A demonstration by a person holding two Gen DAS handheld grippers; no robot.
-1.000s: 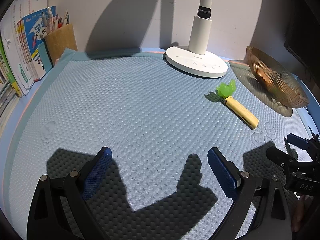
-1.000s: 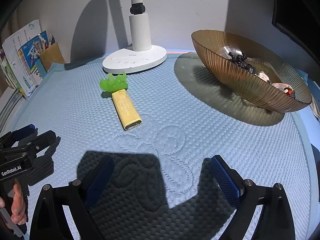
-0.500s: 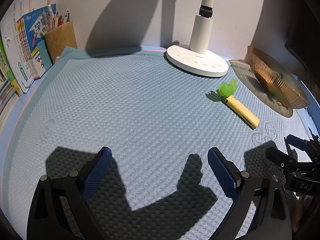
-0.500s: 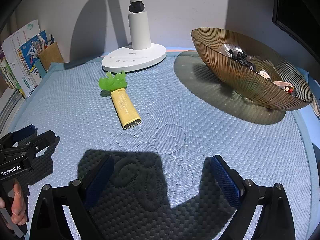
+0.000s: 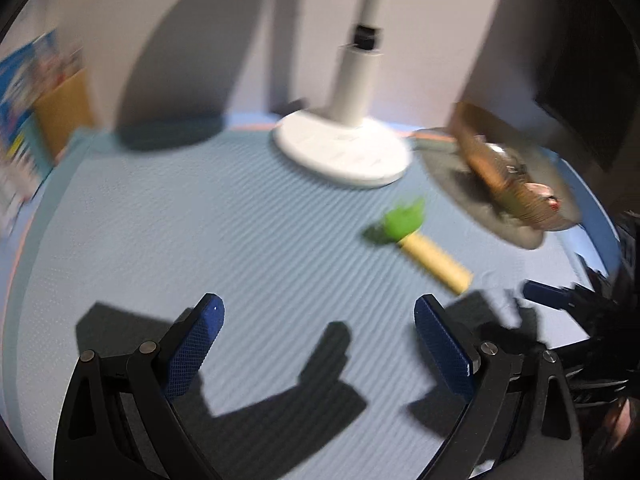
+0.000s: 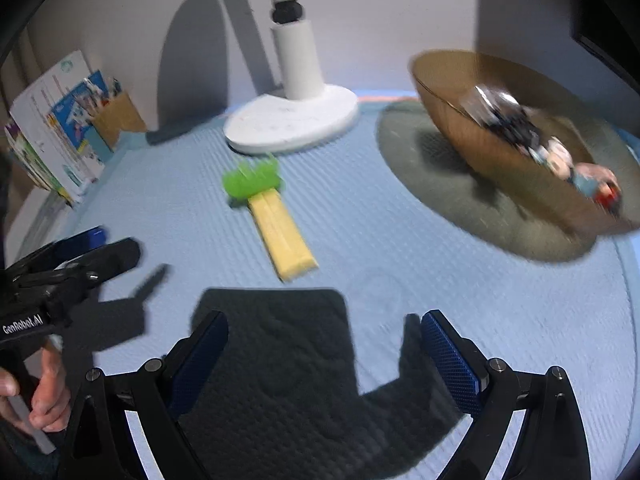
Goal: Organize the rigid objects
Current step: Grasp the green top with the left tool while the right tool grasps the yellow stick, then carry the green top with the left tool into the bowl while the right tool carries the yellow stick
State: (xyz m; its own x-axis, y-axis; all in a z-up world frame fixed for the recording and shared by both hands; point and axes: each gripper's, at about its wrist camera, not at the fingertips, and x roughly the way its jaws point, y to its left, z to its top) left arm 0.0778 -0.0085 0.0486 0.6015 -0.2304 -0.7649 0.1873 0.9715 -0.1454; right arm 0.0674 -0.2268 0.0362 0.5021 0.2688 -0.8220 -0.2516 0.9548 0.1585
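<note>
My right gripper (image 6: 324, 354) and left gripper (image 5: 318, 344), both released and empty, had moved closer to the yellow toy (image 6: 282, 232) lying mid-mat (image 6: 460, 280) before the lamp base (image 6: 292, 124), so a grasp seemed near.

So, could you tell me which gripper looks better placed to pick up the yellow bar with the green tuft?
Probably the right gripper: the yellow bar with the green tuft lies almost straight ahead of its open fingers, while it sits off to the right of the left gripper.
</note>
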